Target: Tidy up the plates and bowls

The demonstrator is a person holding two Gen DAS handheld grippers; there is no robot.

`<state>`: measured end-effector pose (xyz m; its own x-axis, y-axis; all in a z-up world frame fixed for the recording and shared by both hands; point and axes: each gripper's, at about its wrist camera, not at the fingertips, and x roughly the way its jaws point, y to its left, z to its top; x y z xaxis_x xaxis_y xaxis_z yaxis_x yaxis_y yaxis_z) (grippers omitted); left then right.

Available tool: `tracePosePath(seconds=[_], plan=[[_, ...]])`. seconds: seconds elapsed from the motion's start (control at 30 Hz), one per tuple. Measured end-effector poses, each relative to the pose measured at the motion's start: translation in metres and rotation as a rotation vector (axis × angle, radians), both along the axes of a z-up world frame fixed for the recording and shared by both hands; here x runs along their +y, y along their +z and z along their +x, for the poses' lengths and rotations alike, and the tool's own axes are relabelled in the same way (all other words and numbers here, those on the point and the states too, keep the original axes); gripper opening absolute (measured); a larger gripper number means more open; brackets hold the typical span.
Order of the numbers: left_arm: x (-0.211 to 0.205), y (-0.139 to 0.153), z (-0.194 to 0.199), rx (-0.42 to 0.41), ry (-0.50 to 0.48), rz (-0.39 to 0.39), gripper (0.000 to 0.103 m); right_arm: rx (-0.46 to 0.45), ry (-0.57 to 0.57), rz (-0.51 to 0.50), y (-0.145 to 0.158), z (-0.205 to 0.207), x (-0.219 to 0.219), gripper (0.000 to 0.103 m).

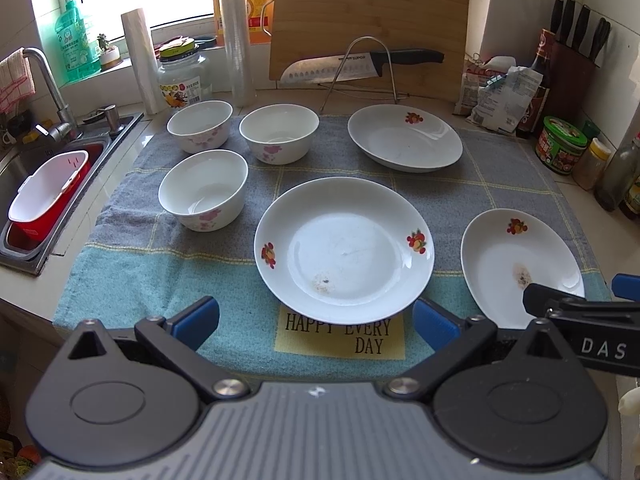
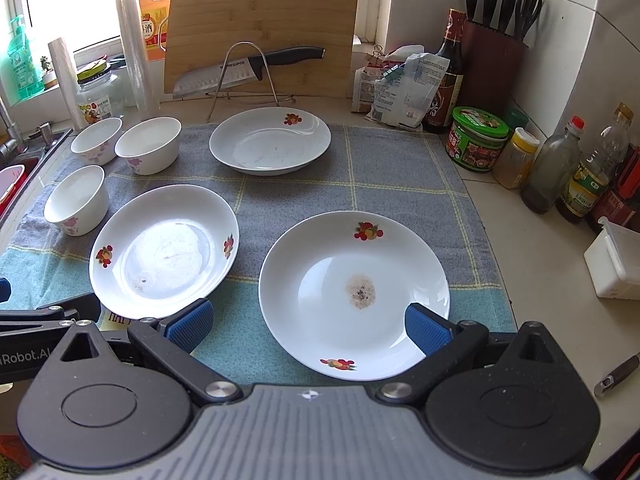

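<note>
Three white plates with fruit prints lie on a grey and blue cloth (image 1: 140, 264): a middle plate (image 1: 344, 250) (image 2: 164, 252), a far plate (image 1: 404, 136) (image 2: 270, 140) and a stained right plate (image 1: 520, 264) (image 2: 354, 292). Three white bowls with pink flowers stand at the left: near bowl (image 1: 204, 194) (image 2: 78, 199), far left bowl (image 1: 200, 125) (image 2: 97, 140), far middle bowl (image 1: 279, 133) (image 2: 149, 150). My left gripper (image 1: 316, 322) is open, just short of the middle plate. My right gripper (image 2: 306, 326) is open, its fingers straddling the near rim of the stained plate.
A sink (image 1: 24, 168) with a red and white basin (image 1: 48, 196) lies left of the cloth. A cutting board (image 1: 368, 20), a knife on a wire stand (image 1: 360, 68), jars, bottles (image 2: 560, 168) and a knife block (image 2: 496, 64) line the back and right. A white box (image 2: 616, 264) sits at right.
</note>
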<state>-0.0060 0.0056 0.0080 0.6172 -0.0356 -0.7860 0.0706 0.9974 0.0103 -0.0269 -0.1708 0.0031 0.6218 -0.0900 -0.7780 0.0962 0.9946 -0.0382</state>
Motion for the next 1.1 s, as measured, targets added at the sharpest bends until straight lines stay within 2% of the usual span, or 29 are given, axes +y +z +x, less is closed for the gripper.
tracePosePath(seconds=[0.57, 0.87, 1.1], plan=[[0.008, -0.002, 0.003, -0.014, -0.061, -0.014, 0.102, -0.032, -0.013, -0.016, 0.004, -0.004, 0.007, 0.103], [0.016, -0.007, 0.005, -0.075, -0.163, -0.048, 0.102, -0.079, -0.007, -0.014, 0.006, -0.008, 0.01, 0.103], [0.022, -0.014, 0.009, -0.102, -0.246, -0.071, 0.102, -0.092, -0.045, -0.025, 0.004, -0.017, 0.011, 0.103]])
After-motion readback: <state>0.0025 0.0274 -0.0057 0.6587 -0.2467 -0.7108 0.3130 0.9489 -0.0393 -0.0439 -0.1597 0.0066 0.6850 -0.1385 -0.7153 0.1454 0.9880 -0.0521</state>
